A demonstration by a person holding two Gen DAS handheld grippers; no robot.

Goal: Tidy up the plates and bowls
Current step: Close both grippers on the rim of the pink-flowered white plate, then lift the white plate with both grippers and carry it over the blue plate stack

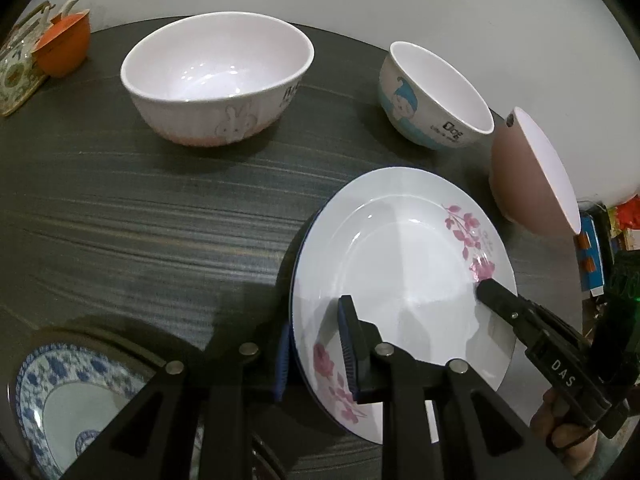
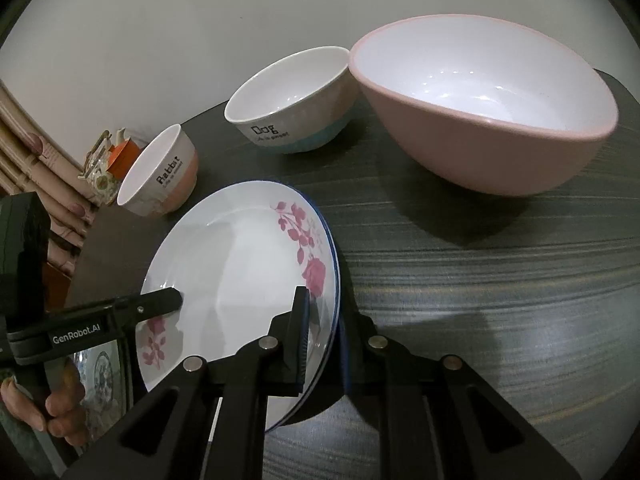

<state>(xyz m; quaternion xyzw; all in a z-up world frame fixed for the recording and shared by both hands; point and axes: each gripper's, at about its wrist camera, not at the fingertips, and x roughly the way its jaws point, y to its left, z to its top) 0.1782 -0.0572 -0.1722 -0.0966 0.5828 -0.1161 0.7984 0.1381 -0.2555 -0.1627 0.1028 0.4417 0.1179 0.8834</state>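
Observation:
A white plate with pink flowers point(image 1: 404, 264) point(image 2: 240, 264) is held between both grippers over the dark table, on top of a blue-rimmed plate whose edge point(image 2: 335, 276) shows beneath it. My left gripper point(image 1: 316, 356) is shut on the plates' left rim. My right gripper point(image 2: 324, 340) is shut on the right rim; its finger also shows in the left wrist view point(image 1: 500, 300). A rabbit bowl point(image 1: 216, 80) point(image 2: 160, 172), a dog bowl point(image 1: 432, 96) point(image 2: 288, 104) and a large pink bowl point(image 1: 532, 172) point(image 2: 484, 108) stand behind.
A blue-patterned plate point(image 1: 52, 396) lies at the left front of the table point(image 1: 140, 208). An orange cup point(image 1: 64, 44) and a floral teapot point(image 1: 16, 68) stand at the far left edge. A wall is behind.

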